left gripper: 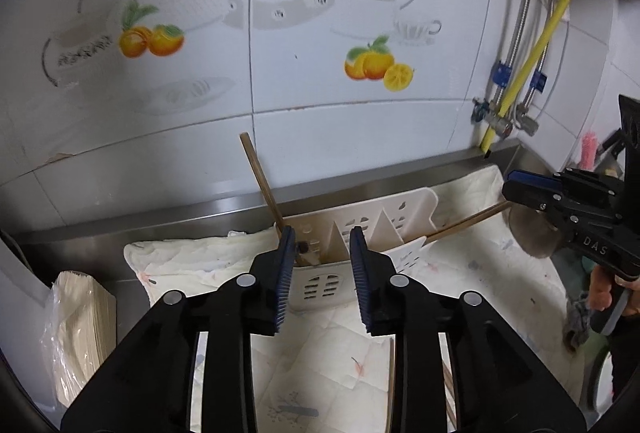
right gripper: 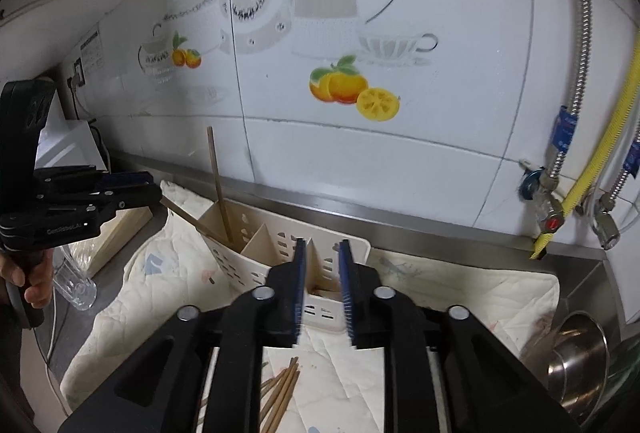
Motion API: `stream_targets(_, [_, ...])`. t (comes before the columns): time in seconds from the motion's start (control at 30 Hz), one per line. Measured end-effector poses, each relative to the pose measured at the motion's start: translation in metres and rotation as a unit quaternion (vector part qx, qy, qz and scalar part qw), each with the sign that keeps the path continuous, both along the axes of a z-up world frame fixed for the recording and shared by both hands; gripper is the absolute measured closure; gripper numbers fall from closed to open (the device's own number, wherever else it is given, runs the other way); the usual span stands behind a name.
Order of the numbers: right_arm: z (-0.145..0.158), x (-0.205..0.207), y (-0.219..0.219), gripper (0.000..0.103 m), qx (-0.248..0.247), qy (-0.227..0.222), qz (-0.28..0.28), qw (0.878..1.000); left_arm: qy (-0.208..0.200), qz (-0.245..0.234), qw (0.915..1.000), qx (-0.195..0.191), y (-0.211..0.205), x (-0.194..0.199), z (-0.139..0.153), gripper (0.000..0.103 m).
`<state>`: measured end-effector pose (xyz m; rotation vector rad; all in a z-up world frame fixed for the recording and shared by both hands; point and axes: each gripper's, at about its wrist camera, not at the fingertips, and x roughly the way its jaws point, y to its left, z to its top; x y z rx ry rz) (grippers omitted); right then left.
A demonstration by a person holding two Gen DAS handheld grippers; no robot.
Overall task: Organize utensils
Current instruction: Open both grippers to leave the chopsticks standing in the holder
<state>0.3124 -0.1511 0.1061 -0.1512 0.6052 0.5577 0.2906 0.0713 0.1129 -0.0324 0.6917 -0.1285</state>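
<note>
Spread wide on the left gripper (left gripper: 322, 273), nothing between the blue pads (left gripper: 285, 275), poised just over the near wall of the white utensil caddy (left gripper: 320, 287) standing on a quilted cloth (left gripper: 312, 353) beside the steel backsplash. Seen from the left wrist: an upright chopstick (left gripper: 260, 185) leaning out of the caddy's left compartment, passing right by the left pad, touching or only beside it, hard to tell; a second chopstick (left gripper: 468, 223) sloping low out of the caddy's right end toward the right gripper (left gripper: 510, 185), side-on there, so no reading of its jaws from this angle. Seen from the right wrist: jaws parted here too, somewhat narrower, gripping nothing, set over the caddy's right-hand compartments, with a bundle of loose chopsticks (right gripper: 280, 389) lying on the cloth underneath, close to the camera and well apart from the caddy's slots; a steel bowl (right gripper: 580, 353) off to the right, a glass tumbler (right gripper: 76, 285) on its side to the left. Reads as mid-sorting: a few sticks already in the caddy, the bundle waiting. Next, probably: draw one gripper back and down to the bundle, close on a single stick near its middle, tip it upright, lower it into a slot. Worth minding: thin sticks rolling on soft cloth, and picking up two together.
</note>
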Motion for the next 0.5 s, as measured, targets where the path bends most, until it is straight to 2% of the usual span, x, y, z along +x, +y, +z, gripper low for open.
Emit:
stream_targets(0.23, [0.004, -0.035, -0.013, 0.062, 0.008, -0.039, -0.011, 0.999, -0.028, 0.009, 0.9995, -0.004, 0.001, -0.038, 0.001, 0.055])
stream_targets(0.37, [-0.009, -0.062, -0.020, 0.050, 0.008, -0.051, -0.017, 0.999, -0.040, 0.015, 0.9991, -0.002, -0.002, -0.065, -0.009, 0.045])
stream_targets(0.5, [-0.031, -0.084, -0.028, 0.045, 0.014, -0.043, -0.021, 0.999, -0.042, 0.020, 0.9989, -0.004, -0.004, -0.087, -0.026, 0.038])
